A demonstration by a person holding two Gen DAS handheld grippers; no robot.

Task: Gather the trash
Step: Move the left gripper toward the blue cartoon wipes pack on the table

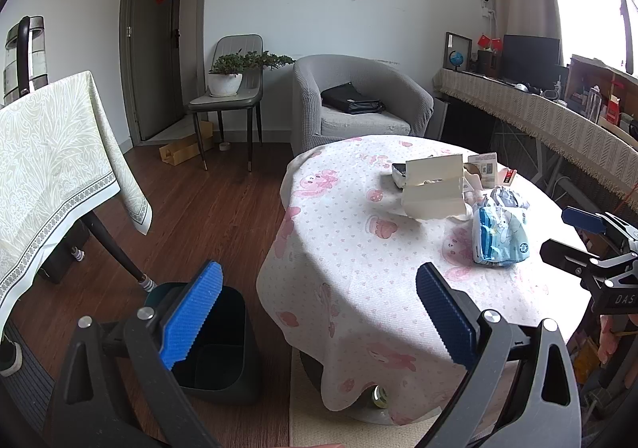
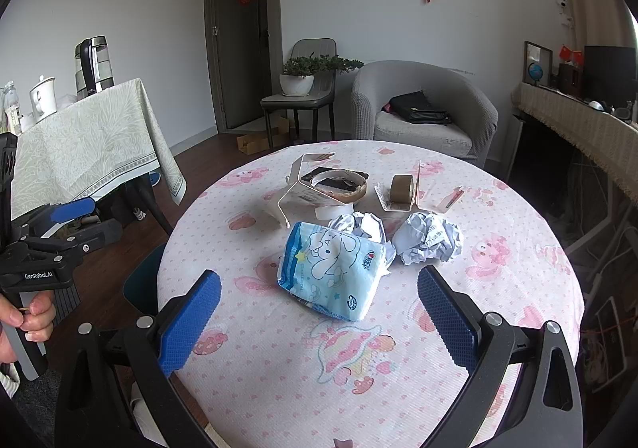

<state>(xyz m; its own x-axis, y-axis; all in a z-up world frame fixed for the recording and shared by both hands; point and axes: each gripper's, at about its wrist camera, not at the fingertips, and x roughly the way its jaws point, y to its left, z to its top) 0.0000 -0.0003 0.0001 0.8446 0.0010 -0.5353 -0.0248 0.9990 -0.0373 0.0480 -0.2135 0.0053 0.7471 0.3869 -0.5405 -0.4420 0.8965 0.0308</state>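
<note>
A round table [image 2: 498,328] with a pink-patterned cloth holds trash: a blue-and-white plastic wrapper [image 2: 333,268], two crumpled paper balls [image 2: 428,242] [image 2: 359,224], a tape roll ring [image 2: 339,184] on white cardboard, and a brown tape roll [image 2: 402,188]. My right gripper [image 2: 319,312] is open and empty, just before the wrapper. My left gripper [image 1: 319,308] is open and empty at the table's left edge, above a dark trash bin [image 1: 215,340] on the floor. In the left wrist view, the wrapper [image 1: 500,236] and white cardboard [image 1: 434,184] lie at the table's right.
A second table with a pale green cloth [image 1: 52,168] stands left, with a kettle [image 2: 93,65]. A grey armchair [image 1: 359,101] holding a black bag and a chair with a potted plant [image 1: 227,77] stand behind. A cluttered shelf [image 1: 558,117] runs along the right.
</note>
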